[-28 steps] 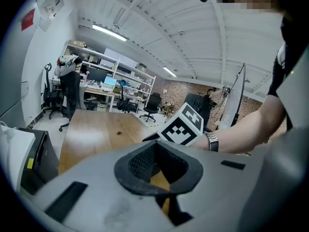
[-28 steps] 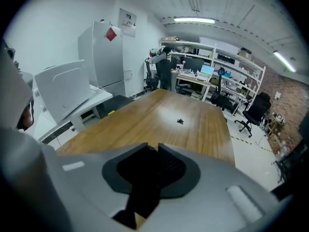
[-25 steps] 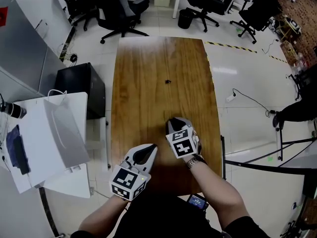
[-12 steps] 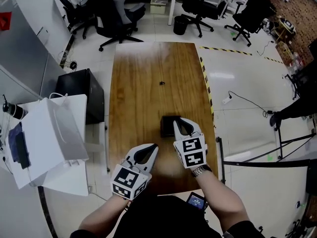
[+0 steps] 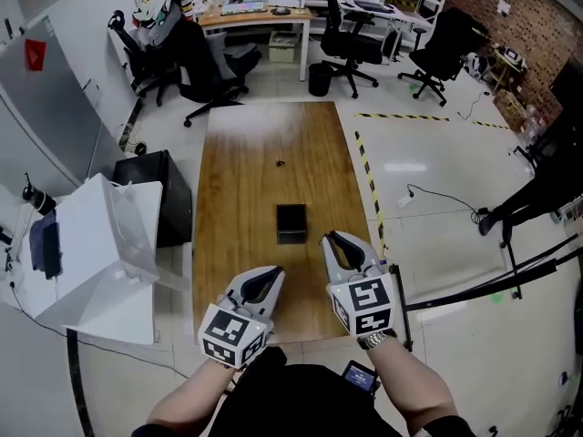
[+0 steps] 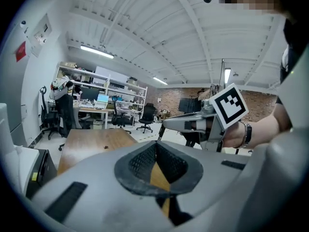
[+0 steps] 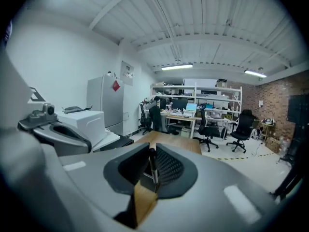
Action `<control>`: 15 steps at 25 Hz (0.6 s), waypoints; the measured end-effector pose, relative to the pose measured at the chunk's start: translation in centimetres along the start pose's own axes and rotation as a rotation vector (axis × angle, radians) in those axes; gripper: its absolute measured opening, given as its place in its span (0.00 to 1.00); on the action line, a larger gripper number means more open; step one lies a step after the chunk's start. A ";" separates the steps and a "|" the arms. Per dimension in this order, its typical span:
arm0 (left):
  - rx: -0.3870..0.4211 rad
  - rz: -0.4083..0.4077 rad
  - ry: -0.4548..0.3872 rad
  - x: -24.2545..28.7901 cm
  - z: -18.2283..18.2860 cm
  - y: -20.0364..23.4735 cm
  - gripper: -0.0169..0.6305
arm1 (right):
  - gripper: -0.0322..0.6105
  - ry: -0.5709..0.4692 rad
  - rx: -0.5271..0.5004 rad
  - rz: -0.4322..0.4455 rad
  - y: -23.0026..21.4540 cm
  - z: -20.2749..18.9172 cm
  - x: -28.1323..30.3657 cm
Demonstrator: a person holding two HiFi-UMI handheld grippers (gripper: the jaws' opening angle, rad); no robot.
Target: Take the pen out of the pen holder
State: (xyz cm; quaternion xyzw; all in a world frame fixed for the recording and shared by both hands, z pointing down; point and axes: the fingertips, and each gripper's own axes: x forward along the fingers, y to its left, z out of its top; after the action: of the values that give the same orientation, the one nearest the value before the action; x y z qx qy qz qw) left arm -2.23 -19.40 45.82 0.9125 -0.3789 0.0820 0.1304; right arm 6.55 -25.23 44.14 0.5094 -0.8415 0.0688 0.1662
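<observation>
Wood (image 5: 244, 180) surrounds pen holder (image 5: 291, 223); right hand-held gripper (image 5: 334, 241) clamps pen (image 7: 152, 166), left hand-held gripper (image 5: 272, 272) closed.

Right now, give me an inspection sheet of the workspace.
Surface: long wooden table, glare at far end.
Job's things: black pen holder mid-table; pen out of it, held in right gripper.
Clutter: one small dark object beyond the holder.
Grippers: left gripper shut, empty; right shut on pen.
Cables: floor cable right of table.
Surroundings: office chairs, black cabinet.
</observation>
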 end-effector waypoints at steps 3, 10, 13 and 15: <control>0.025 0.015 -0.015 -1.8 -0.1 -3.3 0.03 | 0.12 -0.041 -0.003 0.019 1.1 -0.1 -4.8; 0.051 0.043 -0.024 -6.2 -1.4 -11.5 0.03 | 0.12 -0.084 -0.010 0.080 4.1 -2.0 -15.0; 0.053 0.061 -0.020 -8.4 -2.3 -13.9 0.03 | 0.12 -0.088 -0.004 0.111 5.7 -3.2 -18.0; 0.055 0.071 -0.018 -9.6 -2.8 -15.2 0.03 | 0.12 -0.091 -0.005 0.128 6.7 -3.7 -19.8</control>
State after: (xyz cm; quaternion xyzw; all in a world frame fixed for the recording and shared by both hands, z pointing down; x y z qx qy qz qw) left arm 1.75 -1.77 43.36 0.9025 -0.4097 0.0886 0.0990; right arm 9.87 -4.51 41.03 0.4567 -0.8792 0.0538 0.1242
